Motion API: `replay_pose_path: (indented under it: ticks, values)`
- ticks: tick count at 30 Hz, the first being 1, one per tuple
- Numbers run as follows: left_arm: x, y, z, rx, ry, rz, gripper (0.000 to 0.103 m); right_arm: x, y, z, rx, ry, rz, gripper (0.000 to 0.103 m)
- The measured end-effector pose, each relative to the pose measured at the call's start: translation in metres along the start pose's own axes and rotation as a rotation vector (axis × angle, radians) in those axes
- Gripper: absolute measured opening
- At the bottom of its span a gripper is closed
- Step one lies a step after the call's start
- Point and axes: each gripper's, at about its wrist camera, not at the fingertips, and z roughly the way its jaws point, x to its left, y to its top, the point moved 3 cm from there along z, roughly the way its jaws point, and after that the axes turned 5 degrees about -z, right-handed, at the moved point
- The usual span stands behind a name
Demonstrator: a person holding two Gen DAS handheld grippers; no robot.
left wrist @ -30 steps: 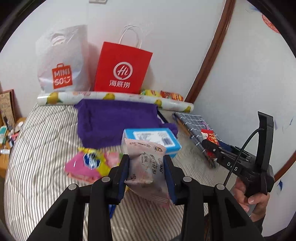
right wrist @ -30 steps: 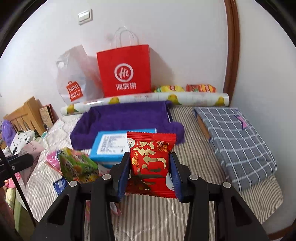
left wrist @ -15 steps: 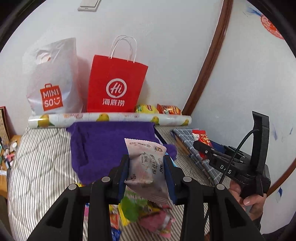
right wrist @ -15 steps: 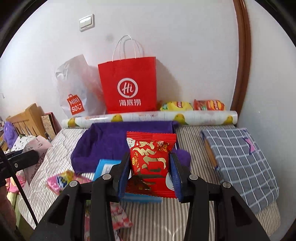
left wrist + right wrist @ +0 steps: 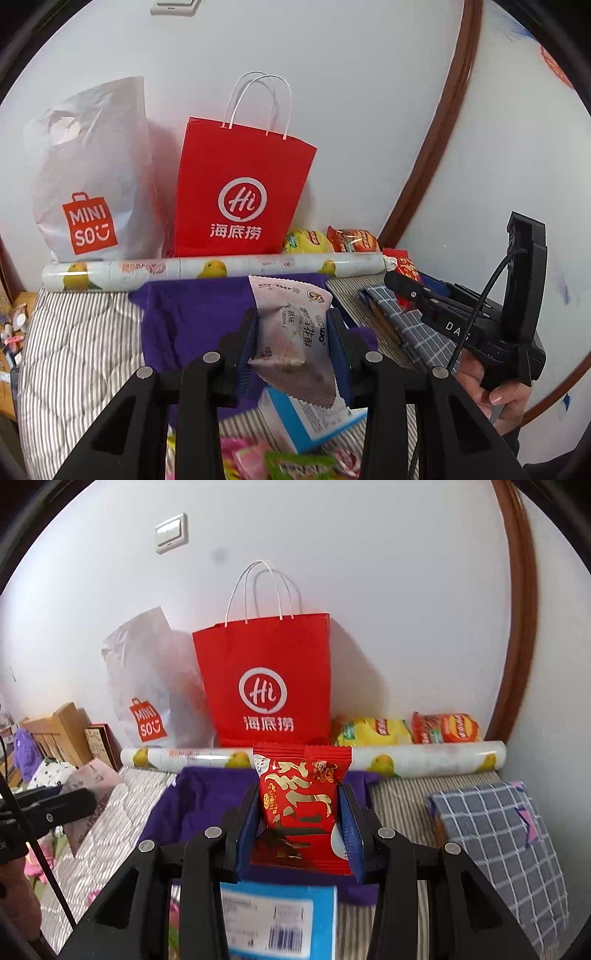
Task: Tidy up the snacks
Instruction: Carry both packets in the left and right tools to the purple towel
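Observation:
My left gripper [image 5: 293,341] is shut on a pale pink snack packet [image 5: 291,328], held in the air above the bed. My right gripper [image 5: 301,823] is shut on a red snack packet with gold print [image 5: 301,794]; it also shows at the right of the left wrist view [image 5: 404,275]. Both point at the red paper bag [image 5: 240,192] [image 5: 267,683] standing against the wall. A purple cloth [image 5: 195,317] [image 5: 207,797] lies below the packets. A blue and white box [image 5: 306,421] [image 5: 280,919] and several loose snack packets [image 5: 280,461] lie under the grippers.
A white Miniso plastic bag [image 5: 88,177] stands left of the red bag. A lemon-print roll [image 5: 207,267] lies along the wall, with yellow [image 5: 373,731] and orange [image 5: 447,727] chip bags behind it. A grey checked pouch [image 5: 498,845] lies right. Wooden bed frame [image 5: 59,731] is at left.
Both grippers have risen and moved forward towards the red bag with their packets. The box and loose snacks have slid down to the bottom of both views.

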Motion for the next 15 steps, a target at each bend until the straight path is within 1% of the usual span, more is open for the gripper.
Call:
replay_pose_path:
  ticks: [6, 15]
  values:
    - [0.014, 0.015, 0.024, 0.001, -0.001, -0.008, 0.035, -0.008, 0.012, 0.035, 0.012, 0.009, -0.003, 0.041]
    - [0.035, 0.023, 0.064, 0.043, 0.035, -0.014, 0.035, -0.018, 0.006, 0.093, 0.076, 0.009, -0.024, 0.041]
